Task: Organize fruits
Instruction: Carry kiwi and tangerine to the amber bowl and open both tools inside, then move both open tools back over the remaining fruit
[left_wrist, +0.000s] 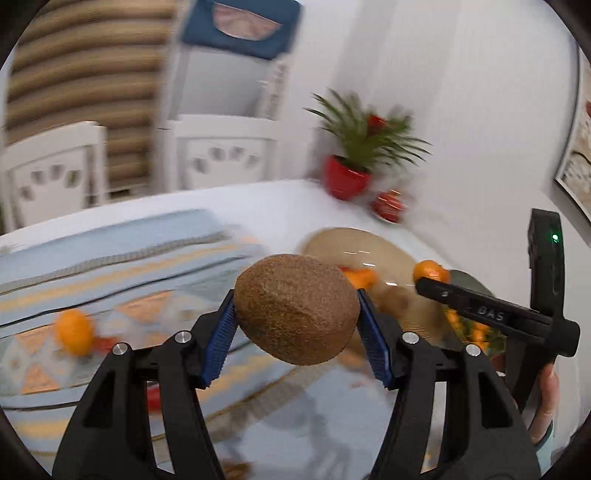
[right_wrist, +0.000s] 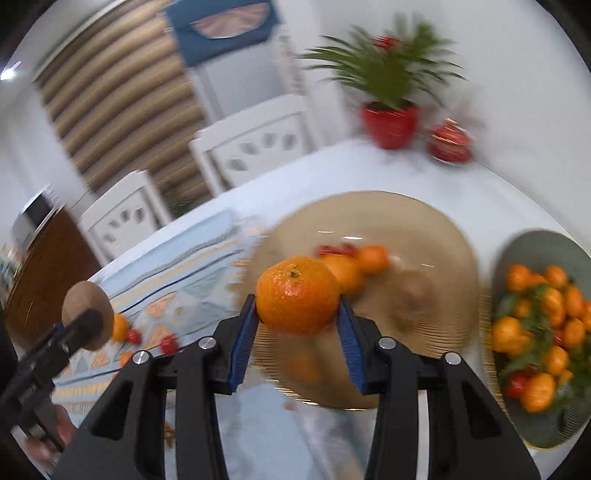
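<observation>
Kiwi (left_wrist: 297, 308) pinched in the left hand-held gripper (left_wrist: 297, 321) and mandarin (right_wrist: 297, 295) in the right (right_wrist: 299, 325) could slip and roll off the tabletop (right_wrist: 424, 173) if swung carelessly.

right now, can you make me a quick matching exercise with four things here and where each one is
Things:
1. kiwi
2. tangerine
3. red pot
4. green bowl

Places:
a. full of small oranges
b. in the right tool
c. under the plant
d. in the left tool

Pairs: 1-d, 2-b, 3-c, 4-a
</observation>
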